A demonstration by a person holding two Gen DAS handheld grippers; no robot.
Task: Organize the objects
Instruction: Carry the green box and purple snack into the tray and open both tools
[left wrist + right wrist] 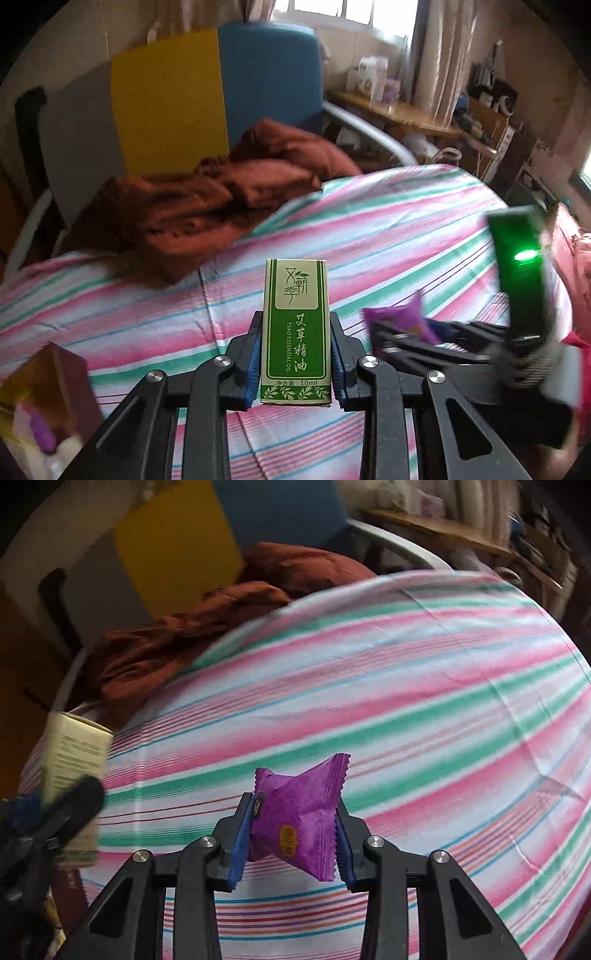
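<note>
Essential oil box (294,332): upright, clamped between the left gripper (295,363) pads, above the striped bedsheet (388,236).
Purple snack packet (297,821): pinched by the narrowed right gripper (293,843), over the same sheet.
Brown blanket (207,206): bunched near the headboard.

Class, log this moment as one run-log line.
left gripper: shut on essential-oil box | right gripper: shut on purple packet | above striped sheet
</note>
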